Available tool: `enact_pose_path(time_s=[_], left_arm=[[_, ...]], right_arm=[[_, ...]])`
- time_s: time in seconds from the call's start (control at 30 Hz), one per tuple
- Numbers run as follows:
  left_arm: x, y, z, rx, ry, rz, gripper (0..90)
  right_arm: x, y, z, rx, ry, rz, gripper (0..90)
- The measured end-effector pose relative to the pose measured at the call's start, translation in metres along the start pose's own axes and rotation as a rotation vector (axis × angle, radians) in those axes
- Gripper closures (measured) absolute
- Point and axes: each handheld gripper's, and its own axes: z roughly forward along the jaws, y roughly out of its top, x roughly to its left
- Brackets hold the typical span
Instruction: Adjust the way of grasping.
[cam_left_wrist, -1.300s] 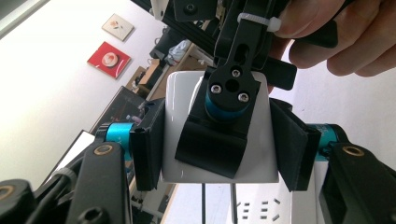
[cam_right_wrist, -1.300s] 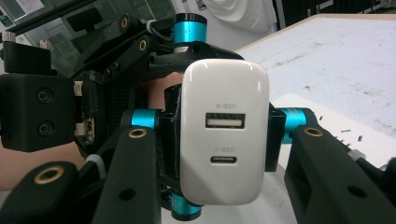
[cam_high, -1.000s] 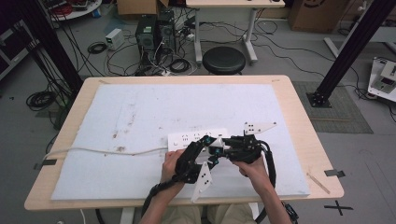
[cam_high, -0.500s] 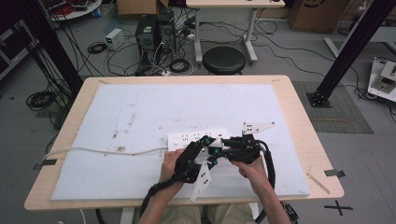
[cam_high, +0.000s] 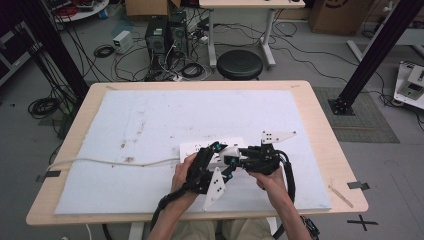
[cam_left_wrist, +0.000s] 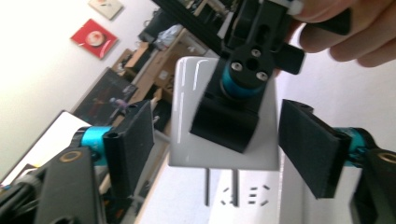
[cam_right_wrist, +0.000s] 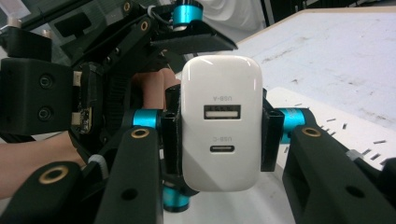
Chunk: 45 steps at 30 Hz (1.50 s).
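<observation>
The white USB charger (cam_right_wrist: 220, 122) is clamped between the two black jaws of the right tool (cam_right_wrist: 219, 128), one jaw pressed against each side of its body. Its face toward the right gripper view carries a USB-A port above a USB-C port. In the left gripper view the same charger (cam_left_wrist: 187, 116) hangs just above the white power strip (cam_left_wrist: 261, 205), its two metal prongs pointing down at a row of slots; whether the prongs touch the strip cannot be told.

The left tool (cam_left_wrist: 217, 149) is released: its jaws stand apart on either side of the charger, with a clear gap on each side and no contact. One jaw of the right tool lies across the charger's near face in that view.

In the high view both tools, left (cam_high: 216, 150) and right (cam_high: 235, 159), meet over the power strip (cam_high: 189, 148), which lies on the white mat (cam_high: 150, 115) covering the bench (cam_high: 320, 120), toward the person's edge. A white cable (cam_high: 100, 162) runs from the strip's left end across the mat to the bench's left edge.
</observation>
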Motion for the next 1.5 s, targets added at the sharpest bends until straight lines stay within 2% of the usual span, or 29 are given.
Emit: enact_pose_path(time_s=[0.13, 0.27, 0.37, 0.4, 0.6, 0.7, 0.73, 0.77, 0.8, 0.83, 0.87, 0.9, 0.97, 1.03, 1.07, 1.1, 1.17, 1.2, 1.33, 1.37, 1.5], left_arm=[[0.003, 0.0, -0.004, -0.021, -0.009, -0.048, 22.9], [0.011, -0.001, -0.01, -0.049, -0.017, -0.119, 20.4], [0.016, -0.003, -0.015, -0.043, -0.041, -0.161, 20.4], [0.018, -0.004, -0.017, -0.037, -0.03, -0.18, 20.4], [0.033, -0.018, -0.031, -0.017, -0.016, -0.335, 20.4], [0.041, -0.027, -0.037, -0.022, -0.026, -0.44, 20.4], [0.041, -0.027, -0.037, -0.022, -0.026, -0.44, 20.4], [0.046, -0.034, -0.04, -0.018, -0.029, -0.493, 20.4], [0.049, -0.038, -0.043, -0.009, -0.03, -0.524, 20.4], [0.051, -0.042, -0.045, -0.001, -0.019, -0.555, 20.4], [0.051, -0.042, -0.045, -0.001, -0.019, -0.555, 20.4], [0.054, -0.048, -0.05, 0.019, 0.003, -0.6, 20.4], [0.055, -0.053, -0.055, 0.049, 0.025, -0.636, 20.4], [0.055, -0.053, -0.055, 0.049, 0.025, -0.636, 20.4], [0.057, -0.059, -0.063, 0.07, 0.064, -0.68, 20.4], [0.058, -0.062, -0.066, 0.08, 0.076, -0.696, 20.9], [0.06, -0.064, -0.069, 0.09, 0.087, -0.71, 20.9], [0.063, -0.07, -0.075, 0.109, 0.113, -0.739, 20.9], [0.068, -0.08, -0.087, 0.145, 0.161, -0.776, 21.0], [0.068, -0.083, -0.092, 0.159, 0.188, -0.792, 21.1], [0.065, -0.089, -0.1, 0.214, 0.218, -0.829, 21.5]], right_arm=[[0.0, 0.0, -0.002, -0.012, -0.017, -0.007, 63.3], [-0.001, 0.001, -0.006, -0.024, -0.038, -0.015, 63.3], [-0.002, 0.001, -0.009, -0.032, -0.057, -0.017, 63.3], [-0.002, 0.001, -0.01, -0.038, -0.058, -0.023, 63.2], [-0.003, 0.001, -0.019, -0.055, -0.119, -0.059, 63.2], [-0.005, 0.0, -0.024, -0.065, -0.134, -0.061, 63.2], [-0.005, 0.0, -0.024, -0.065, -0.134, -0.061, 63.2], [-0.005, 0.0, -0.026, -0.07, -0.14, -0.06, 63.2], [-0.005, -0.001, -0.031, -0.084, -0.144, -0.064, 63.2], [-0.006, -0.001, -0.032, -0.084, -0.142, -0.07, 63.2], [-0.005, -0.001, -0.033, -0.082, -0.145, -0.079, 63.2], [-0.004, -0.002, -0.035, -0.079, -0.151, -0.086, 63.2], [-0.003, -0.002, -0.038, -0.087, -0.155, -0.095, 63.2], [-0.004, -0.003, -0.039, -0.097, -0.155, -0.102, 63.2], [-0.004, -0.003, -0.039, -0.097, -0.155, -0.102, 63.2], [-0.002, -0.004, -0.044, -0.108, -0.158, -0.103, 63.2], [-0.002, -0.005, -0.046, -0.113, -0.162, -0.103, 63.2], [-0.002, -0.006, -0.047, -0.116, -0.168, -0.104, 63.2], [-0.001, -0.008, -0.055, -0.126, -0.189, -0.108, 63.2], [-0.001, -0.008, -0.056, -0.126, -0.19, -0.107, 63.2], [0.001, -0.008, -0.059, -0.135, -0.198, -0.121, 63.2]])
